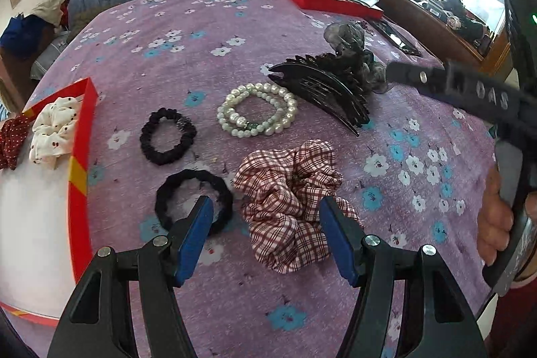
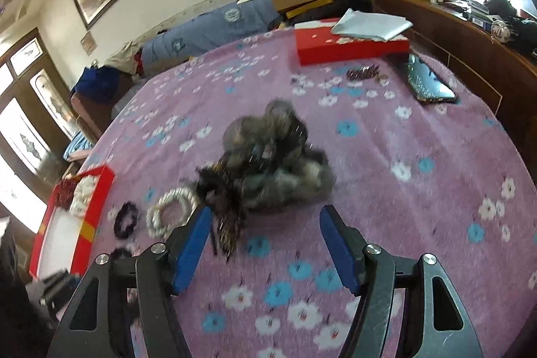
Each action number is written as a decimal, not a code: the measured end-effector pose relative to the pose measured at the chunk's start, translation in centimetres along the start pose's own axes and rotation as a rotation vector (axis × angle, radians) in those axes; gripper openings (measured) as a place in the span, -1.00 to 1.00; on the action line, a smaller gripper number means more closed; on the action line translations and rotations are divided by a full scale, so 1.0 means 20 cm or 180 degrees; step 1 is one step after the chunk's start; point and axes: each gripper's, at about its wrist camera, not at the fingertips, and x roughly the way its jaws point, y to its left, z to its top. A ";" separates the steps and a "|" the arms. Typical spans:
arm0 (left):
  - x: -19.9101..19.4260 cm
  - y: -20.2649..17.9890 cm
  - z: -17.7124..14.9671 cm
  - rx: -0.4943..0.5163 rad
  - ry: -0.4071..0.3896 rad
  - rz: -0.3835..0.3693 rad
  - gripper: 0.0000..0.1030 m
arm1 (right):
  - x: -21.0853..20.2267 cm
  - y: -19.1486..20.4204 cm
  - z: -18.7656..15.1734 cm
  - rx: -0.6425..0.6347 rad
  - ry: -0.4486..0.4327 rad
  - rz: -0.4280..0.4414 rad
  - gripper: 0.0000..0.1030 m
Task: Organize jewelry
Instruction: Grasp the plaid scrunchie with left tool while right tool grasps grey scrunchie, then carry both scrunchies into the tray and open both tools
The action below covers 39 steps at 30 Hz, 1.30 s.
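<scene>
My left gripper (image 1: 266, 205) is open above a red plaid scrunchie (image 1: 288, 200), which lies partly between its blue pads on the purple flowered blanket (image 1: 188, 66). A black hair tie (image 1: 193, 200) sits by the left pad, another black scrunchie (image 1: 167, 136) behind it. Pearl bracelets (image 1: 256, 114) and a black claw clip (image 1: 322, 89) lie farther back. The red box (image 1: 80, 156) at left holds a white scrunchie (image 1: 55, 130) and a dark red one (image 1: 11, 140). My right gripper (image 2: 265, 212) is open and empty just short of a grey scrunchie (image 2: 278, 156) and the claw clip (image 2: 223, 207).
A red box lid (image 2: 349, 47) with folded paper lies at the far side, a phone (image 2: 428, 83) and a dark beaded piece (image 2: 364, 72) near it. A wooden cabinet (image 2: 470, 62) runs along the right. A hand (image 1: 496, 217) holds the other gripper at the left view's right edge.
</scene>
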 end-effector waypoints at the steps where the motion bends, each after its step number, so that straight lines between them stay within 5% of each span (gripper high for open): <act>1: 0.00 0.00 0.00 0.0004 -0.0002 -0.0012 0.25 | 0.01 -0.01 0.02 0.0021 -0.0027 -0.0008 0.39; 11: 0.03 -0.03 0.01 0.0005 0.0008 -0.0056 0.25 | 0.30 -0.07 0.16 0.0082 0.0131 -0.0230 0.38; 12: 0.03 -0.03 0.01 0.0011 0.0012 -0.0049 0.19 | 0.32 -0.07 0.17 0.0102 0.0168 -0.0175 0.25; 13: 0.03 -0.03 0.01 0.0016 0.0011 -0.0046 0.08 | 0.34 -0.07 0.16 0.0117 0.0200 -0.0095 0.11; 15: 0.02 -0.03 0.00 0.0020 0.0031 -0.0058 -0.69 | 0.35 -0.08 0.16 0.0134 0.0246 -0.0076 -0.53; 16: 0.02 -0.02 0.00 0.0004 0.0083 -0.0087 -0.76 | 0.34 -0.08 0.15 0.0155 0.0248 -0.0069 -0.59; 31: -0.29 0.09 -0.07 -0.0387 -0.0239 -0.0346 -0.78 | -0.11 -0.15 0.11 0.0382 -0.0228 0.0094 -0.71; 39: -0.41 0.31 -0.14 -0.0729 -0.0393 -0.0091 -0.78 | -0.18 0.09 0.04 0.0108 -0.0182 0.0356 -0.71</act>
